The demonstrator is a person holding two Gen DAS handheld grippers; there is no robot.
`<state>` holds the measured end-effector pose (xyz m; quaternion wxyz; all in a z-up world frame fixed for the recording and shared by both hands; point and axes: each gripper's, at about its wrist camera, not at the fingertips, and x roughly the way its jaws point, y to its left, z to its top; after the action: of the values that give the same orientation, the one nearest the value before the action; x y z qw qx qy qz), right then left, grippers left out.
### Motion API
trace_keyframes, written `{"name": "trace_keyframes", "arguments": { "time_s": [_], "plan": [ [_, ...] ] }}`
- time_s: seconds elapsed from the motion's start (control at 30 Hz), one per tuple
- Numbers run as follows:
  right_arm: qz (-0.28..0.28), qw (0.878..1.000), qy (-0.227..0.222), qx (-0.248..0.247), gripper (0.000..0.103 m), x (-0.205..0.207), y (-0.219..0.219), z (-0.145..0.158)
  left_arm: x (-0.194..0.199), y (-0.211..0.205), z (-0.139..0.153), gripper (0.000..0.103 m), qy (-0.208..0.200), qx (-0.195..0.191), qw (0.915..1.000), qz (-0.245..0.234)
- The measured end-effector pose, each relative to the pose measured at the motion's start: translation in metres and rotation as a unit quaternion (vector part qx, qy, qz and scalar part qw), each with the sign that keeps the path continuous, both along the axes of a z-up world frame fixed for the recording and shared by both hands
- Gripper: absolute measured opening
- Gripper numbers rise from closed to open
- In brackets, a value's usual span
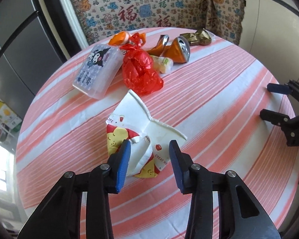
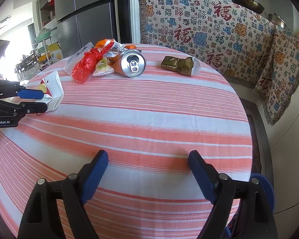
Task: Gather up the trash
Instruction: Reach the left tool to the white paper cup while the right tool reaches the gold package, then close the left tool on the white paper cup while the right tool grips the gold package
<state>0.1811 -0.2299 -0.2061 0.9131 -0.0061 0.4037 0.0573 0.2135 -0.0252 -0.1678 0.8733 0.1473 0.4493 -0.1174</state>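
Note:
A crushed white paper cup point(image 1: 137, 131) with red and yellow print lies on the striped table. My left gripper point(image 1: 150, 148) is open, its blue pads on either side of the cup's near end. The cup also shows in the right wrist view point(image 2: 53, 91), with the left gripper point(image 2: 36, 100) at it. My right gripper point(image 2: 147, 157) is open and empty above bare cloth near the table's front edge; it shows at the right in the left wrist view point(image 1: 269, 101). Farther back lie a red plastic bag point(image 1: 141, 71), an orange can point(image 1: 179, 49), a gold wrapper point(image 1: 197, 36) and a small snack packet point(image 1: 163, 63).
A clear plastic box with a cartoon print point(image 1: 97, 71) lies left of the red bag. An orange wrapper point(image 1: 119, 37) sits at the back. The round table point(image 2: 149, 109) has a pink-striped cloth. A patterned sofa cover point(image 2: 209, 29) and a grey fridge point(image 2: 85, 14) stand behind.

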Motion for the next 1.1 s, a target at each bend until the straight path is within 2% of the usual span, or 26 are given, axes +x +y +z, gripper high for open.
{"name": "trace_keyframes", "arguments": {
  "time_s": [0.07, 0.1, 0.13, 0.2, 0.33, 0.47, 0.57, 0.6, 0.63, 0.67, 0.8, 0.9, 1.03, 1.1],
  "plan": [
    [0.001, 1.000, 0.000, 0.000, 0.085, 0.000, 0.000, 0.000, 0.001, 0.002, 0.002, 0.045, -0.003, 0.006, 0.9999, 0.011],
    [0.001, 1.000, 0.001, 0.000, 0.085, 0.000, 0.000, 0.000, 0.000, 0.006, 0.005, 0.054, -0.009, 0.004, 0.9998, 0.016],
    [0.001, 1.000, 0.001, 0.000, 0.085, 0.000, 0.000, 0.000, -0.001, 0.011, 0.010, 0.065, -0.016, -0.012, 0.9996, 0.020],
    [0.001, 1.000, 0.001, 0.000, 0.085, 0.000, 0.000, 0.000, -0.004, 0.025, 0.020, 0.073, -0.022, -0.059, 0.9975, 0.032],
    [-0.001, 1.000, 0.004, 0.006, 0.085, -0.001, -0.001, 0.000, 0.003, 0.060, 0.027, 0.076, -0.018, -0.131, 0.9883, 0.076],
    [-0.002, 1.000, 0.001, 0.006, 0.086, -0.001, -0.001, 0.000, 0.019, 0.071, 0.005, 0.076, 0.020, -0.145, 0.9847, 0.094],
    [-0.002, 1.000, 0.001, 0.006, 0.086, -0.001, -0.001, 0.000, 0.024, 0.065, -0.009, 0.066, 0.041, -0.156, 0.9834, 0.083],
    [-0.001, 1.000, 0.001, 0.006, 0.086, -0.001, -0.001, 0.000, 0.023, 0.061, -0.009, 0.060, 0.033, -0.153, 0.9847, 0.076],
    [-0.001, 1.000, 0.001, 0.006, 0.086, -0.001, -0.001, 0.001, 0.022, 0.057, -0.010, 0.046, 0.034, -0.152, 0.9855, 0.067],
    [-0.001, 1.000, 0.001, 0.006, 0.086, -0.001, -0.001, 0.001, 0.021, 0.054, -0.010, 0.043, 0.039, -0.155, 0.9854, 0.059],
    [0.002, 1.000, 0.003, 0.007, 0.086, 0.001, -0.001, 0.002, 0.013, 0.042, -0.007, 0.040, 0.026, -0.142, 0.9879, 0.058],
    [0.008, 1.000, 0.011, 0.010, 0.086, 0.003, -0.001, 0.002, -0.003, 0.040, 0.001, 0.039, 0.011, -0.150, 0.9842, 0.094],
    [0.022, 0.999, 0.023, 0.014, 0.085, 0.006, -0.006, 0.004, -0.018, 0.037, 0.007, 0.039, -0.008, -0.138, 0.9809, 0.137],
    [0.008, 0.999, 0.027, 0.021, 0.085, 0.014, -0.016, 0.004, -0.018, 0.039, 0.004, 0.039, -0.008, -0.141, 0.9788, 0.148]
  ]
}}
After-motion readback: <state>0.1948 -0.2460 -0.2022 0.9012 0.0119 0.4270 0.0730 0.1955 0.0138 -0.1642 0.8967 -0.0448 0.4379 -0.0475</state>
